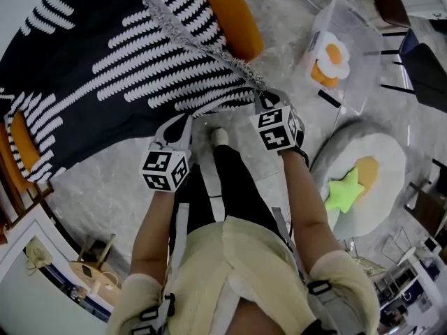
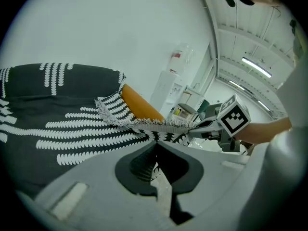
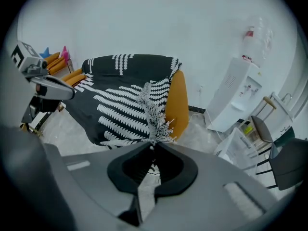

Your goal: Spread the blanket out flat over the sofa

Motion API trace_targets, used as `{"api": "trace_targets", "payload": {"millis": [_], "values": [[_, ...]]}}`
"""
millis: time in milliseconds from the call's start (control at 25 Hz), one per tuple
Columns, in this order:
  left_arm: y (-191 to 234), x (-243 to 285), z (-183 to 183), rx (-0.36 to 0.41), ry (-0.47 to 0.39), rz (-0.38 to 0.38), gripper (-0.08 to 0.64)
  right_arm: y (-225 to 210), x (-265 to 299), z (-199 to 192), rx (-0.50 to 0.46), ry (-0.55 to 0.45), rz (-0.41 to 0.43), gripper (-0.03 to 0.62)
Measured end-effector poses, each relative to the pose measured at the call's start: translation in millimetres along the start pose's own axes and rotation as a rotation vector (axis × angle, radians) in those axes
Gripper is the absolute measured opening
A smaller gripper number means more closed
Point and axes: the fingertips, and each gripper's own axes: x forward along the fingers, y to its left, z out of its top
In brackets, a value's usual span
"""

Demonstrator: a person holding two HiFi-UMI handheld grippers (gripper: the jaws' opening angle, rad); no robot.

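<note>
The black blanket with white fern-like stripes and a pale fringe (image 1: 105, 68) already lies across the back and seat of the orange upholstered sofa (image 1: 234, 16). Its near fringed edge is lifted off and stretched between our two tools. The left gripper (image 2: 157, 142) has its fingers (image 2: 140, 167) closed tight on a fold of the patterned cloth. The right gripper (image 3: 153, 146) likewise has its fingers (image 3: 133, 176) pinched shut on the fringed corner, which stands up just ahead of them. We judge we are in the spreading step, with the cover on the sofa but its front edge not yet laid down. Beyond the right fingers the orange arm is bare. Next we would draw the two fingers apart to keep the edge taut, carry it forward and down over the sofa's front, and only then let go. Uneven pull would likely leave a ridge. To the right of the right fingers sit a round white cushion with a yellow-green star (image 1: 356, 180) and a fried-egg-shaped toy (image 1: 330, 58). We can read no brand or lettering; only the black-and-white square markers on the cubes show.
</note>
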Motion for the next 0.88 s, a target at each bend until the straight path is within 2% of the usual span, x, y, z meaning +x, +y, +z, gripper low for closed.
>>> {"api": "trace_targets", "payload": {"millis": [880], "values": [[18,1,-18,-0.016,0.041,0.013,0.005,69,27,-34,-0.001,0.078,0.097,0.017]]}}
